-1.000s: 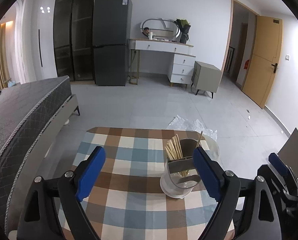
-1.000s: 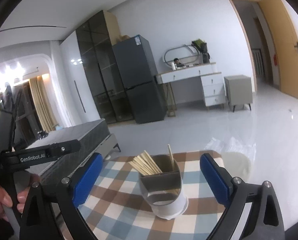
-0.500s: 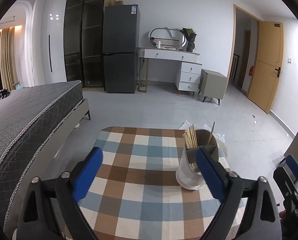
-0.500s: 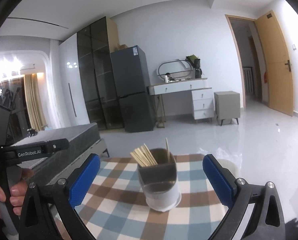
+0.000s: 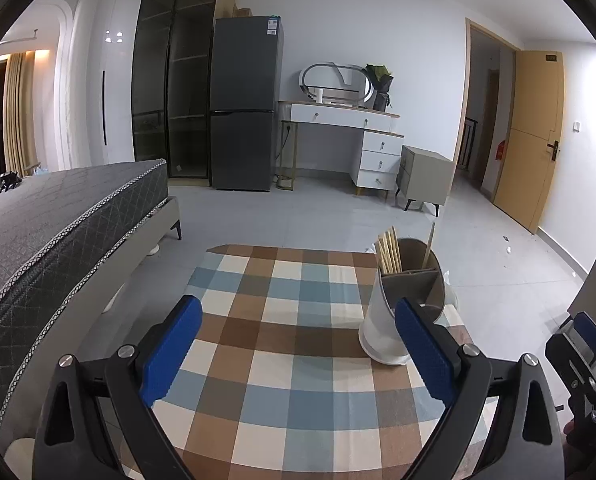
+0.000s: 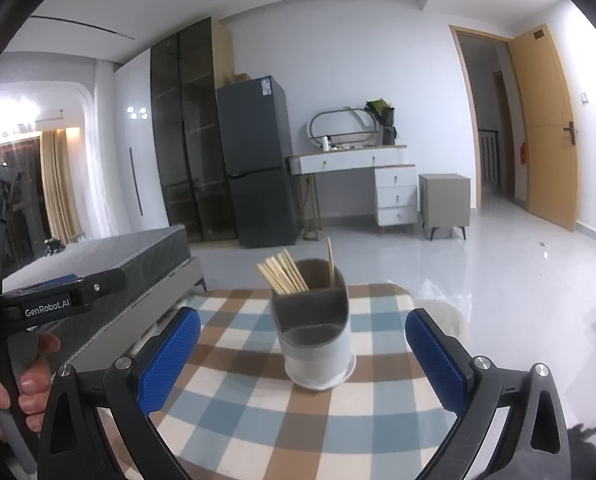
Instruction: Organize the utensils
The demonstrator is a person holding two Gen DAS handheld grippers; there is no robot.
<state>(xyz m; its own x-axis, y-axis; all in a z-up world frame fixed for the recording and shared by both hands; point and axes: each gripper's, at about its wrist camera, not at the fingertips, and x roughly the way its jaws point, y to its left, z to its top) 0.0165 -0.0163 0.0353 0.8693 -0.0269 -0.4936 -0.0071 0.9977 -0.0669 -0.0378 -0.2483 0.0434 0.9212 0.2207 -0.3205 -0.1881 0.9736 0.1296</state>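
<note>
A white and grey utensil holder (image 6: pixel 316 332) stands on a checked tablecloth (image 6: pixel 253 404). It holds a bundle of wooden chopsticks (image 6: pixel 282 273) in one compartment and a single stick (image 6: pixel 330 258) in another. My right gripper (image 6: pixel 302 364) is open and empty, with the holder just beyond and between its blue pads. My left gripper (image 5: pixel 298 356) is open and empty, and the holder (image 5: pixel 402 304) stands just beyond its right pad (image 5: pixel 424 352). The left gripper's body (image 6: pixel 37 304) shows at the left of the right wrist view.
The small table (image 5: pixel 281 292) has its far edge and right edge near the holder. A grey bed (image 5: pixel 57 232) lies to the left. A fridge (image 5: pixel 243 104), a white dresser (image 5: pixel 350 140) and a grey nightstand (image 5: pixel 424 176) stand by the far wall.
Both grippers have pulled back and tilted up from the holder, so it sits lower and farther to the right in the left wrist view. Both stay open and empty.
</note>
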